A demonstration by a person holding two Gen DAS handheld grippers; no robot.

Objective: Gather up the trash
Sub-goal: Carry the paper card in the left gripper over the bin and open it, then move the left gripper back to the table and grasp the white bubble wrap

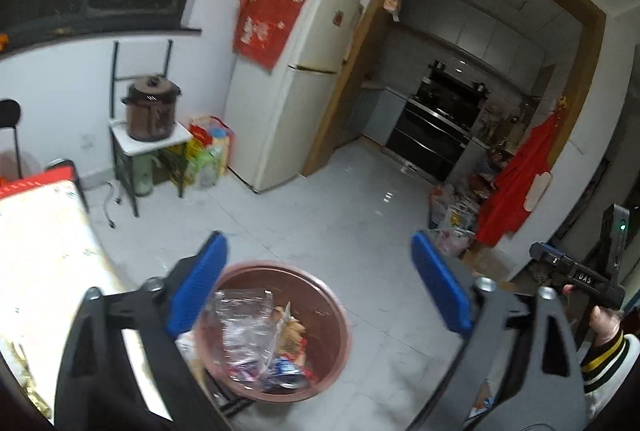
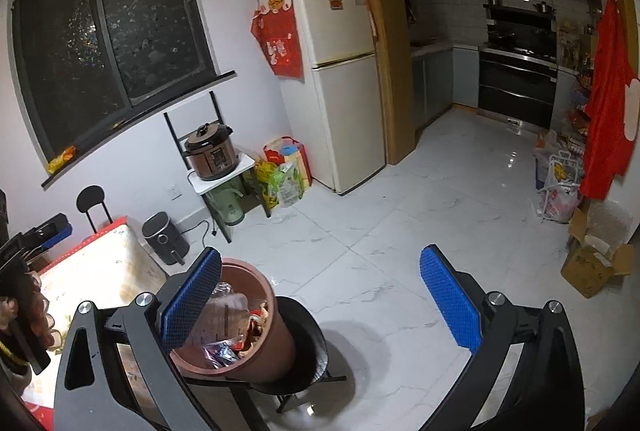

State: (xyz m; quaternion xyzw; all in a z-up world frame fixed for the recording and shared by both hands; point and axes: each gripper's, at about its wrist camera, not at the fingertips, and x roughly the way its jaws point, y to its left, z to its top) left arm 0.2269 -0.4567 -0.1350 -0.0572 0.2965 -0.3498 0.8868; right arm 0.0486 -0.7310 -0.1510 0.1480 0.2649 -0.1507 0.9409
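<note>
A brown trash bin (image 1: 326, 305) holds several wrappers, with a crumpled clear plastic bag (image 1: 244, 327) lying on top. My left gripper (image 1: 316, 251) hangs open above the bin, and nothing is between its blue pads. In the right wrist view the bin (image 2: 276, 347) stands on a black chair seat (image 2: 308, 335). My right gripper (image 2: 320, 263) is open and empty, and its left pad (image 2: 192, 299) overlaps the bin's rim. A hand in a striped sleeve (image 1: 604, 323) holds the right gripper's handle at the right edge of the left wrist view.
A table (image 2: 100, 263) with a red edge stands left of the bin. Behind are an air fryer (image 2: 166, 239), a stool with a cooker (image 2: 212, 151), shopping bags (image 2: 284, 171) and a fridge (image 2: 340, 79). Cardboard boxes (image 2: 592, 263) and plastic bags (image 2: 560, 191) line the right wall.
</note>
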